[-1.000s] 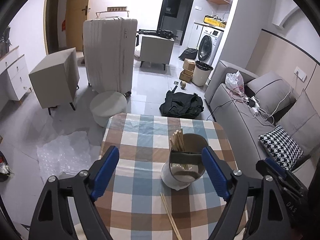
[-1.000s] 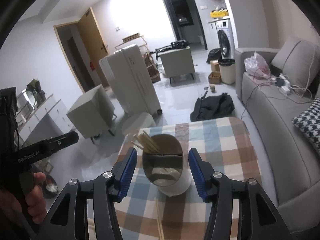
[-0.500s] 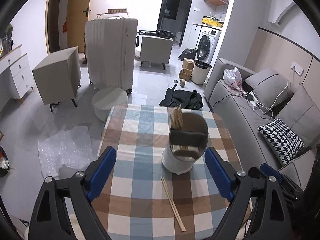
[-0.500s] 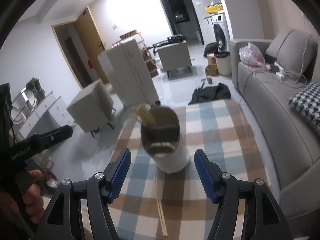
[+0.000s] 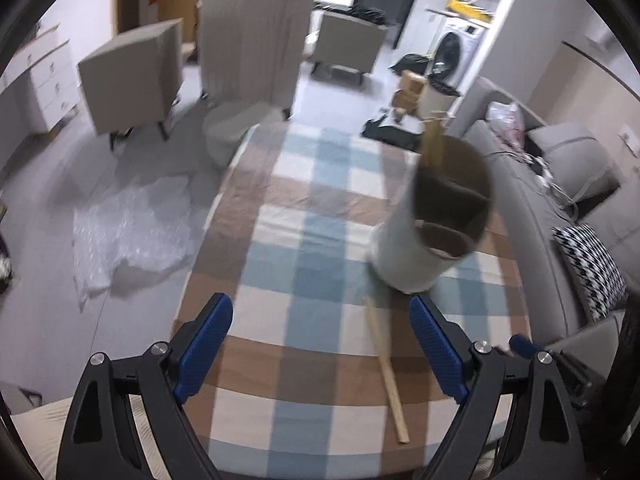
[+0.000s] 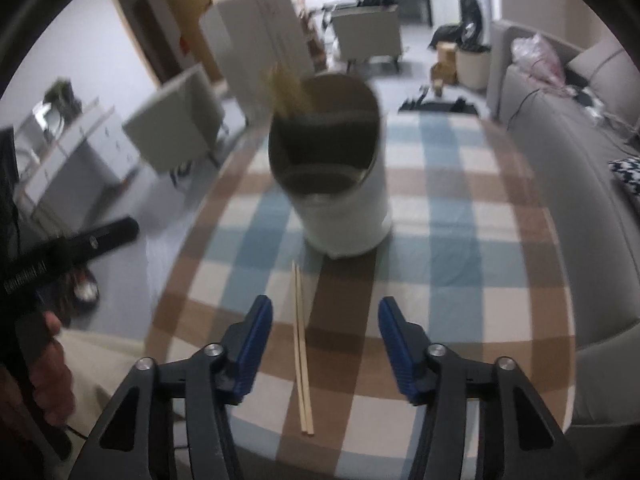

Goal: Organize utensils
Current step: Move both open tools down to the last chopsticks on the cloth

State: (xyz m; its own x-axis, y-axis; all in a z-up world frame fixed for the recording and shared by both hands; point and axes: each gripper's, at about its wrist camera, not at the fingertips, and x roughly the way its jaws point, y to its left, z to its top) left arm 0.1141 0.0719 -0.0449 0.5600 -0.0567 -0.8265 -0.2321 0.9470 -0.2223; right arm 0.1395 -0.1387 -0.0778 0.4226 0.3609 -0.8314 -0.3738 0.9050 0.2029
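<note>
A pair of chopsticks [image 6: 301,354] lies flat on the checked tablecloth [image 6: 452,240], touching side by side, tips pointing toward 12 o'clock at the holder [image 6: 344,204]. The holder, a white cylinder with a dark divided interior, stands upright just beyond the pair; more chopsticks [image 6: 286,88] rise from its rear compartment at about 11 o'clock.

The right gripper [image 6: 325,346] hangs above the loose pair, which lies between its blue fingers [image 6: 252,346], nearer the left one, untouched. Its jaws have just been closing yet stand apart, grasping nothing.

In the left wrist view the pair [image 5: 386,372] lies at 3 o'clock within the left gripper [image 5: 322,354], whose jaws are spread wide and released. The holder [image 5: 424,236] stands at 1 o'clock.

A sofa [image 6: 568,184] flanks the table at 3 o'clock.
</note>
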